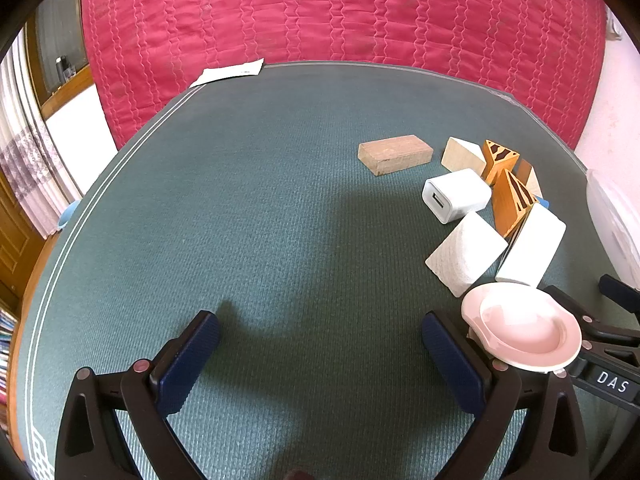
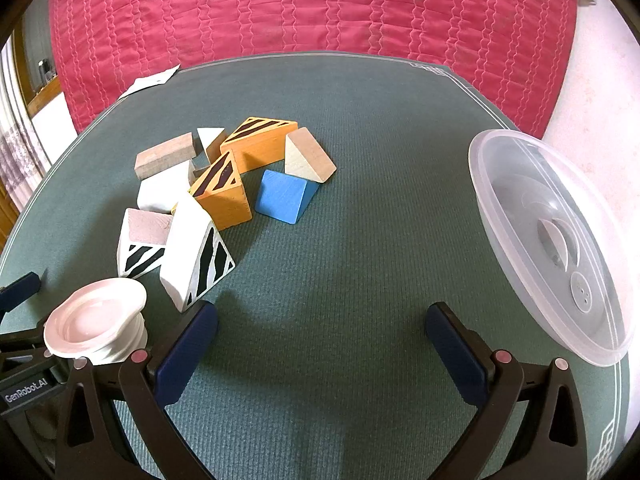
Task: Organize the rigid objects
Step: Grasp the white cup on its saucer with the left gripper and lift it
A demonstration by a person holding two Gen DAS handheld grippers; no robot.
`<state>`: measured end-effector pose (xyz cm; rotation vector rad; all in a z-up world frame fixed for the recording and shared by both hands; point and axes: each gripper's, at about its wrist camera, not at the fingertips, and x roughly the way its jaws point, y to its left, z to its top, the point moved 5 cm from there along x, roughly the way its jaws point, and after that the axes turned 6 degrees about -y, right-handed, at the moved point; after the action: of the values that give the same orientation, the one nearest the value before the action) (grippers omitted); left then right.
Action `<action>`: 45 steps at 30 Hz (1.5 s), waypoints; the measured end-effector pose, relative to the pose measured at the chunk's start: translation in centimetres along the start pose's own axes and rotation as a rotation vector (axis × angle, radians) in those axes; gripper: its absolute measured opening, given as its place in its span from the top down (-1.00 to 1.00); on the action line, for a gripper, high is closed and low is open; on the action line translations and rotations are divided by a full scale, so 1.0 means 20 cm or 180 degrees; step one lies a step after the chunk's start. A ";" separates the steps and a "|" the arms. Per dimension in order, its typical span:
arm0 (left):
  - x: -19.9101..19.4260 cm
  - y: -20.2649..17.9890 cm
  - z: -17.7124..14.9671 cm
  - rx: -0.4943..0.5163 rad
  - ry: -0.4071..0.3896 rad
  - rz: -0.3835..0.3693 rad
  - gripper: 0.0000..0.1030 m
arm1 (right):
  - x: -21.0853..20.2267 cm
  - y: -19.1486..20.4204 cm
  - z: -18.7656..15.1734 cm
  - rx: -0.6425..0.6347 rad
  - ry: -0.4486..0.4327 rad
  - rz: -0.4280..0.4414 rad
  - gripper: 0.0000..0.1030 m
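Observation:
A cluster of rigid objects lies on the green table mat. It holds a brown wooden brick, a white USB charger, orange striped wedges, white zebra-striped blocks, a blue wedge and a plain wooden wedge. A small pink dish sits at the near edge of the cluster, between the two grippers. My left gripper is open and empty, left of the pile. My right gripper is open and empty, right of the pile.
A clear plastic lid rests tilted at the right edge of the table. A white paper lies at the far left corner. A red quilted bed stands behind the table. The other gripper's body is beside the dish.

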<state>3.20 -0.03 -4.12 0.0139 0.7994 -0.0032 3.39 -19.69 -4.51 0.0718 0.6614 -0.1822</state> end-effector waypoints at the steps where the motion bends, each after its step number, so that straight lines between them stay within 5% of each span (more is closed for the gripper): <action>1: 0.00 0.00 0.00 0.0000 0.0001 0.0000 -1.00 | 0.00 0.00 0.00 -0.0001 0.0000 -0.0001 -1.00; 11: 0.00 0.00 -0.01 0.0017 0.0004 -0.0028 -1.00 | 0.00 0.00 0.00 0.0003 0.0001 0.0021 -1.00; 18: -0.02 0.00 -0.02 0.0130 0.0024 -0.0146 -1.00 | -0.02 -0.01 -0.02 -0.0317 0.0026 0.0381 -1.00; 33: -0.02 0.01 -0.01 0.0169 0.0023 -0.0186 -1.00 | -0.05 0.01 -0.05 -0.0408 0.0011 0.0383 -1.00; 45: -0.13 0.05 0.04 0.0025 -0.0367 0.0032 -0.99 | -0.06 0.00 -0.06 -0.0404 0.0036 0.0394 -1.00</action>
<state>1.91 1.04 -1.75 0.0250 0.6841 0.0025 1.82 -19.37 -4.74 -0.0083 0.6762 -0.0206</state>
